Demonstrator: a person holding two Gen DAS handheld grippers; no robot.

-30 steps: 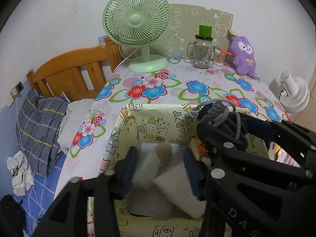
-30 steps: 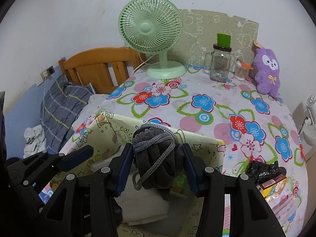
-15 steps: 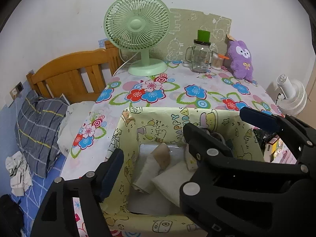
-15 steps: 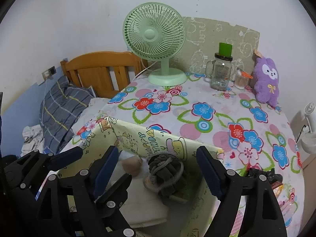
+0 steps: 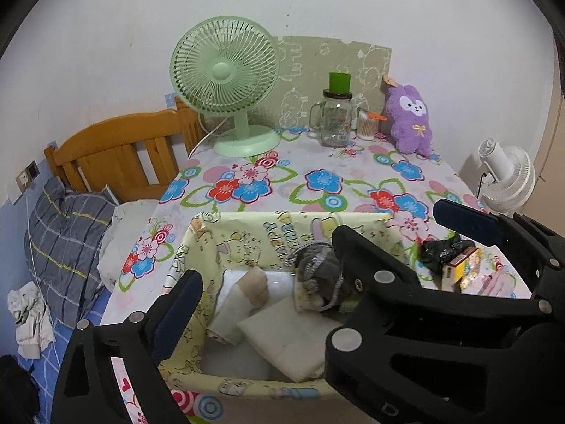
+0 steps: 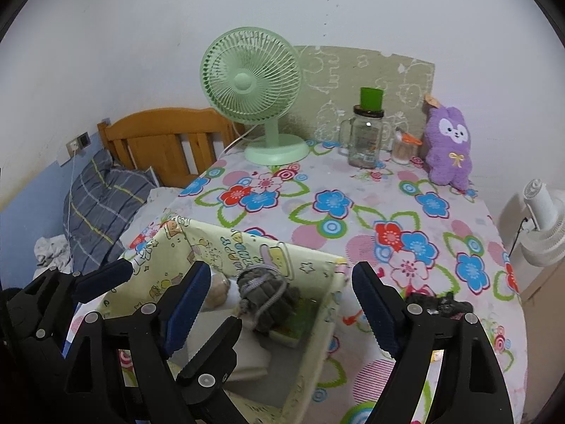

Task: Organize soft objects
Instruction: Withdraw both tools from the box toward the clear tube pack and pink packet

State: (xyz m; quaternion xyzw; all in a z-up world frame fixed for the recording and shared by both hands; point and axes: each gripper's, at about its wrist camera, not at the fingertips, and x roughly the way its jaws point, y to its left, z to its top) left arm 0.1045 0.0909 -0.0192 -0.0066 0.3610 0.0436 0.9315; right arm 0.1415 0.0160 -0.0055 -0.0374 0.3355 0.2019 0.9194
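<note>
Inside the pale-yellow cartoon-print fabric bin (image 6: pixel 310 265), the grey corded knit bundle (image 6: pixel 268 300) lies released; right gripper (image 6: pixel 275 307) spread empty, left gripper (image 5: pixel 268 300) opening, nothing held.

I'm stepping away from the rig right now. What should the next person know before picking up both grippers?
Left gripper: jaws opening, nothing between them, above the fabric bin.
Right gripper: open, holding nothing, above the same bin.
In the bin: grey knitted bundle with its cord, beige rolled piece, white folded cloths.
Done: those soft things lie in the bin.
Left: the purple plush stands at the table's far edge; black item lies right of the bin, kind unclear.
</note>
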